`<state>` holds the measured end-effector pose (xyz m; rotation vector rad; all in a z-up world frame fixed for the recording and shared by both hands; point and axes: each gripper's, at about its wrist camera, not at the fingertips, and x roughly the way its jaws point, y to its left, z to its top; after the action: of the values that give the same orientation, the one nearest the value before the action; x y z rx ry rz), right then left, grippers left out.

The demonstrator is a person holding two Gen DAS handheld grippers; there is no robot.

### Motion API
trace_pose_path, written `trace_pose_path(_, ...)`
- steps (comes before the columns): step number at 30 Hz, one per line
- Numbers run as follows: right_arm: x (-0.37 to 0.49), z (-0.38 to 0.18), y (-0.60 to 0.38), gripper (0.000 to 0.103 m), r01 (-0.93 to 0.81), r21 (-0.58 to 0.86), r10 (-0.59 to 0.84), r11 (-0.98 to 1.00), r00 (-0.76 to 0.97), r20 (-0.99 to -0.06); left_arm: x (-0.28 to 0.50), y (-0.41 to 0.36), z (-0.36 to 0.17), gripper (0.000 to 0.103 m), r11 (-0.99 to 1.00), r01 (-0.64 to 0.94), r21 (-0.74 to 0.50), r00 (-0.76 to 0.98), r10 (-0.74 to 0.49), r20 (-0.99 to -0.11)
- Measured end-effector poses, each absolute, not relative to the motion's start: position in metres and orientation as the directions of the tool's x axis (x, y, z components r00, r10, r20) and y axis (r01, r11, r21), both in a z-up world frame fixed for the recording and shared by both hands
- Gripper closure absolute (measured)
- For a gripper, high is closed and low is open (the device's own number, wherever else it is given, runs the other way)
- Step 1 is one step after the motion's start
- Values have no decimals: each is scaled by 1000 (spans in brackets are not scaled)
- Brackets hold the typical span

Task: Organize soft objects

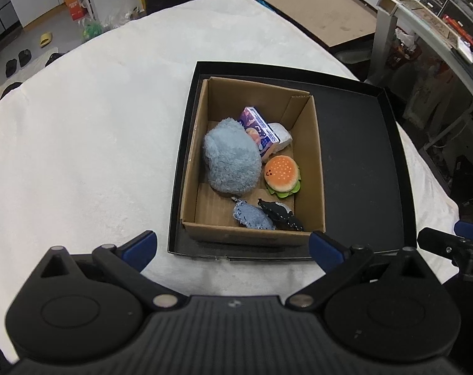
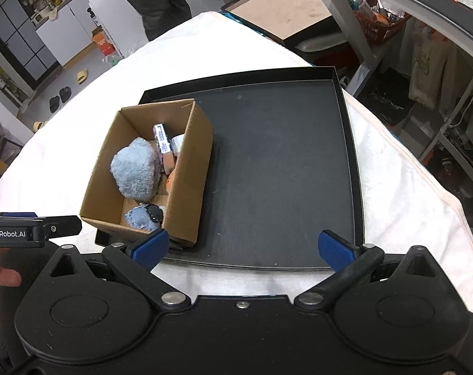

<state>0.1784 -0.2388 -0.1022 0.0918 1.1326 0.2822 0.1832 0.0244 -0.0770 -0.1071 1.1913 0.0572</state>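
We look down along both grippers at a desk point(image 1: 80, 156) covered in a white cloth. On it lies a shallow black tray point(image 2: 283, 172), and a brown cardboard box point(image 1: 317, 168) stands inside the tray against its nine o'clock side in the right wrist view.

All the soft objects sit in the box. In the left wrist view, a large fluffy blue plush point(image 1: 231, 157) fills the box's middle toward nine o'clock. Touching it toward one o'clock is a purple printed packet point(image 1: 260, 131) leaning on a white wrapped item point(image 1: 281, 136). Just beside the plush at three o'clock lies a small plush burger point(image 1: 281, 173) with an orange bun and green edge. Toward six o'clock, against the near wall, a small blue knitted piece point(image 1: 252, 217) touches a glossy black toy point(image 1: 280, 215).

Our left gripper point(image 1: 233, 248) hovers in front of the box's near wall, its jaws spread wide with nothing between them. Our right gripper point(image 2: 242, 247) hovers over the tray's near edge, its jaws also spread wide and holding nothing; its left blue pad overlaps the box's near corner in the view, and we cannot tell whether they touch.

The rest of the tray, toward three o'clock of the box, shows bare black floor.
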Motion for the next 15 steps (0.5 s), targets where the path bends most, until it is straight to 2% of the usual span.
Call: trace_pose_path(15, 149, -77, -225, 0, -189, 184, 252, 965, 449, -857, 152, 32, -54, 0, 995, -92, -31, 422, 11, -907)
